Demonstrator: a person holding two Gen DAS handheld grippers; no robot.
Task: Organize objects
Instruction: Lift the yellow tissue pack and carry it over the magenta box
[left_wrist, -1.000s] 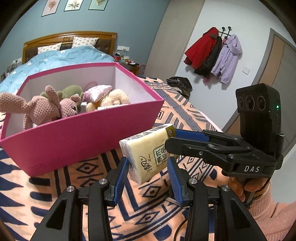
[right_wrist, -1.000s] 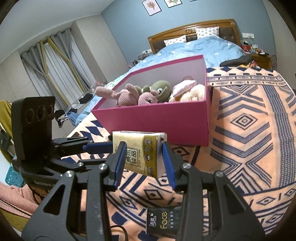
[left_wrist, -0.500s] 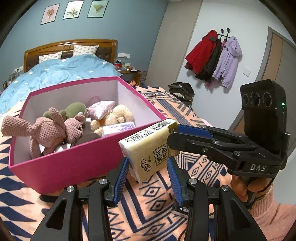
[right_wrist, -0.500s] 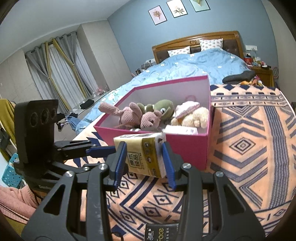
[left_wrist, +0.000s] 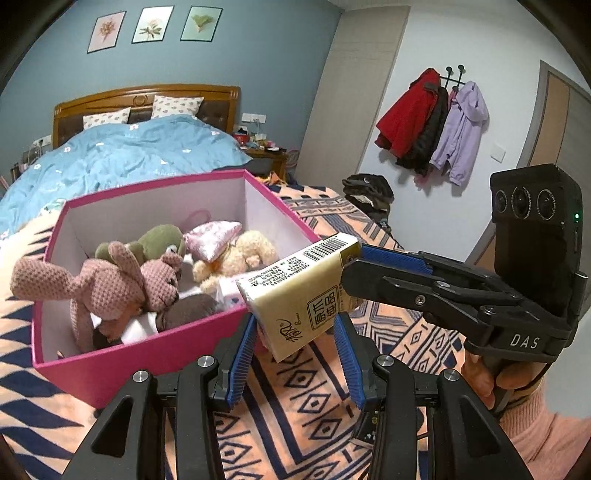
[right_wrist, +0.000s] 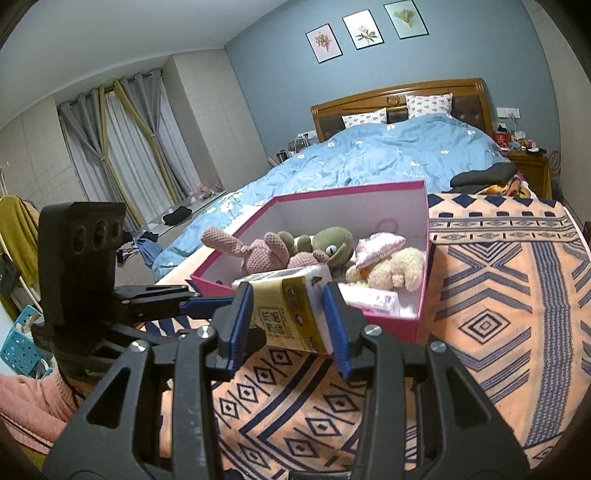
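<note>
From my left wrist camera I count one yellow tissue pack (left_wrist: 303, 295) clamped by both the left gripper (left_wrist: 295, 354) and right gripper (left_wrist: 354, 266), just above the near rim of one pink cardboard box (left_wrist: 147, 347) holding four soft plush toys. From my right wrist camera, the same glossy pack sits pinched between blue ribbed pads (right_wrist: 240, 317) over a patterned orange woven blanket (right_wrist: 498, 314), with one blue-quilted bed (right_wrist: 369, 155) and three framed prints (right_wrist: 365, 29) behind.
</note>
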